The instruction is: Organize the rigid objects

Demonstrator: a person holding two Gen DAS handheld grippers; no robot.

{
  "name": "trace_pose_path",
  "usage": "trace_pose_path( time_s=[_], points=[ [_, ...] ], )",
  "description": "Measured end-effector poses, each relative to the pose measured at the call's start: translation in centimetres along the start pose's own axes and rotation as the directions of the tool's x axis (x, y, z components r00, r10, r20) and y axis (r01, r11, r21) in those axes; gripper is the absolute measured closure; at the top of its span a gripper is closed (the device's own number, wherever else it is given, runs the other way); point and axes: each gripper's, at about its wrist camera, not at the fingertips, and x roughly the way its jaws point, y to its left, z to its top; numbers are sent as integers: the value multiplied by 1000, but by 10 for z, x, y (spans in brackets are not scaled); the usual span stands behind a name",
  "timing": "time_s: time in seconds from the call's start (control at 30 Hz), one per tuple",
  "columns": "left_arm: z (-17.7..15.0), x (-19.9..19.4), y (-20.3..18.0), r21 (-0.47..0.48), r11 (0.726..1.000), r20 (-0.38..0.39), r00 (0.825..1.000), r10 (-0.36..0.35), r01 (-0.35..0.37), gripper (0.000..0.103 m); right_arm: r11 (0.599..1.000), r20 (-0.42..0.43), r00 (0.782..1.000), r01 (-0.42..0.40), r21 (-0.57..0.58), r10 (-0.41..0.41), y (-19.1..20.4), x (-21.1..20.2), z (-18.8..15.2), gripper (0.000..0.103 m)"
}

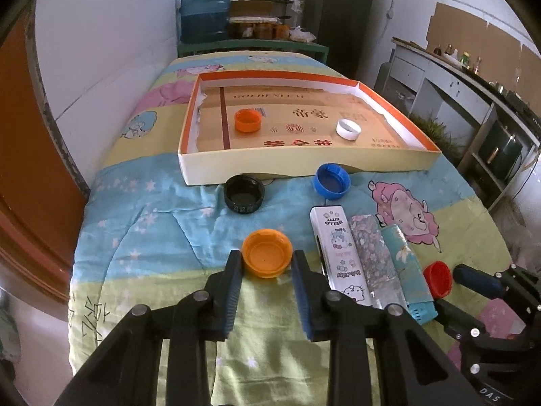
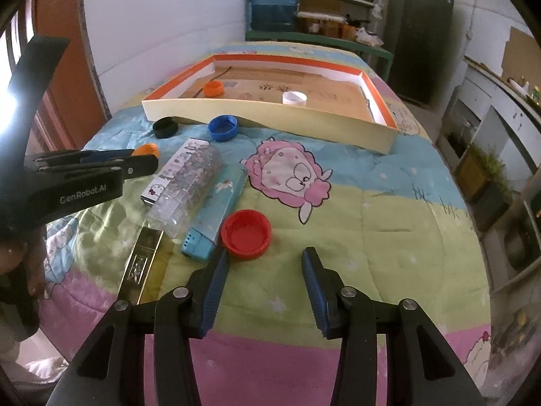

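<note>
Your left gripper (image 1: pixel 267 264) sits with its fingers (image 1: pixel 233 291) spread on either side of the light orange cap (image 1: pixel 267 257). The cap lies between the fingertips, open side up, on the quilt (image 1: pixel 152 223); whether the pads touch its wall cannot be told. The fingers are not clenched on it.

Your right gripper (image 2: pixel 265 260) is released, fingers wide apart. The red cap (image 2: pixel 246 233) lies open side up just ahead of the left finger, close to its tip, not between the two.

Beside the red cap lie three flat boxes side by side: a white cartoon-printed box (image 1: pixel 338 257), a flowered box (image 1: pixel 375 257), and a teal box (image 1: pixel 407 270). A gold bar-shaped box (image 2: pixel 140 264) lies nearer you.

A black cap (image 1: pixel 244 197) and a blue cap (image 1: pixel 331 180) rest just in front of the tray (image 1: pixel 304 165). Inside the tray sit a dark orange cap (image 1: pixel 248 120) and a white cap (image 1: pixel 348 129), well apart.
</note>
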Motion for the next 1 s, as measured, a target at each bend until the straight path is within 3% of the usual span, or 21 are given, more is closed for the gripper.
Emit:
trace_pose_path(
  time_s=[0.3, 0.43, 1.0],
  points=[
    [-2, -2, 4, -33, 999, 9, 1000, -24, 24, 73, 998, 33, 999, 12, -60, -10, 10, 6, 6, 58],
    [-3, -1, 5, -38, 999, 11, 1000, -28, 29, 73, 997, 31, 999, -10, -71, 12, 13, 7, 8, 72],
    [0, -16, 5, -54, 997, 32, 998, -49, 51, 73, 999, 30, 999, -41, 8, 41, -3, 2, 14, 72]
  ],
)
